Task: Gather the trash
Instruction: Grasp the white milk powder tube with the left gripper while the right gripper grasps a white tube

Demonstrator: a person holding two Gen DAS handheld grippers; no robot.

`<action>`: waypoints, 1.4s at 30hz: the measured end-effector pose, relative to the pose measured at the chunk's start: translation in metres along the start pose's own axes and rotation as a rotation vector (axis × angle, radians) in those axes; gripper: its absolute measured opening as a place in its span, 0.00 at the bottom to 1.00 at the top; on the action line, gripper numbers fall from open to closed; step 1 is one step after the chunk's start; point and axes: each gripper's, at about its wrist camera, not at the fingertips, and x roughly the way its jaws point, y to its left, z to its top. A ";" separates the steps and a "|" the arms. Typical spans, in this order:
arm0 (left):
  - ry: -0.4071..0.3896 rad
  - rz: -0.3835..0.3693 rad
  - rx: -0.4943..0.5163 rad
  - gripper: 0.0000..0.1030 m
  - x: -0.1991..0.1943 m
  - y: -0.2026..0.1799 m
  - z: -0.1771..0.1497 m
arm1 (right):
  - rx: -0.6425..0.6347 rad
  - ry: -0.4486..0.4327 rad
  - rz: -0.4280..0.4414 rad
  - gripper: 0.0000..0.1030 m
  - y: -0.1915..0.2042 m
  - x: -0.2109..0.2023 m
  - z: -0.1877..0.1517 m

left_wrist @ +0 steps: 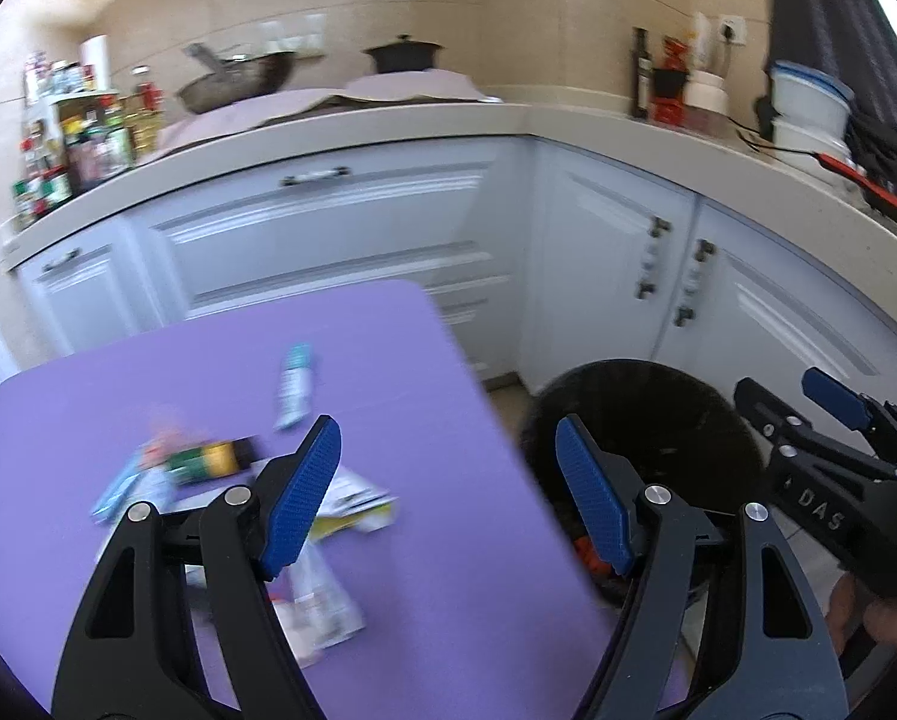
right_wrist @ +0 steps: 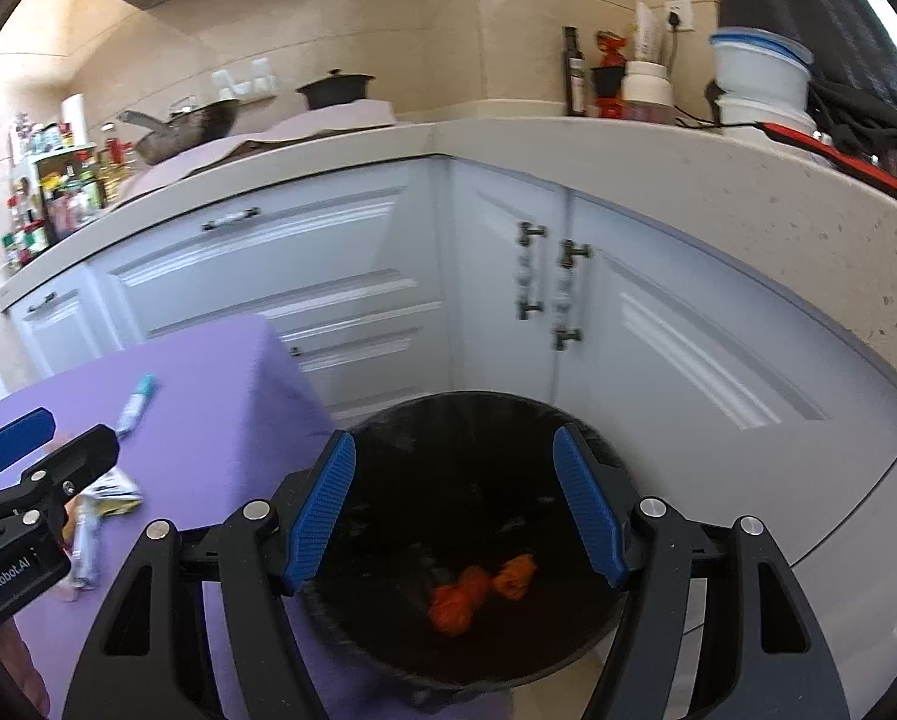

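1. Left gripper (left_wrist: 448, 480): my jaws stand apart, nothing between the blue pads. It sits at the lower centre of the left wrist view, over the right edge of the purple worktop (left_wrist: 448, 540).
2. Trash still on the worktop lies in the lower left of that view: a teal-and-white tube (left_wrist: 295, 387) beyond the left pad, a green-and-yellow packet (left_wrist: 208, 459) just left of it, white crumpled wrappers (left_wrist: 328, 600) below and behind the pad. All blurred; I cannot read the labels.
3. Black trash bin (right_wrist: 478, 540): on the floor, just beside the worktop's right edge, in front of the white cabinet doors (right_wrist: 658, 330).
4. Right gripper (right_wrist: 454, 504): jaws apart and empty, positioned directly over the bin's mouth at the lower centre of the right wrist view.
5. Orange crumpled pieces (right_wrist: 478, 591) lie at the bin's bottom, showing between and below my right pads, well apart from them.
6. Kitchen counter (left_wrist: 508, 120) runs across the upper frame, carrying pots, bottles and tubs.
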 end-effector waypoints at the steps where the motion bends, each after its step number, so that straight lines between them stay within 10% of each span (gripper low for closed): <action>1: 0.001 0.015 -0.010 0.70 -0.005 0.009 -0.003 | -0.005 -0.005 0.013 0.65 0.008 -0.003 -0.002; 15: 0.068 0.219 -0.158 0.70 -0.035 0.127 -0.057 | -0.127 0.019 0.175 0.65 0.101 -0.018 -0.020; 24: 0.132 0.220 -0.193 0.69 -0.012 0.153 -0.071 | -0.173 0.048 0.215 0.65 0.133 -0.010 -0.027; 33: 0.197 0.144 -0.221 0.29 0.009 0.163 -0.080 | -0.197 0.070 0.234 0.65 0.150 -0.001 -0.029; 42: 0.168 0.125 -0.240 0.26 -0.005 0.170 -0.083 | -0.232 0.081 0.265 0.65 0.173 0.000 -0.031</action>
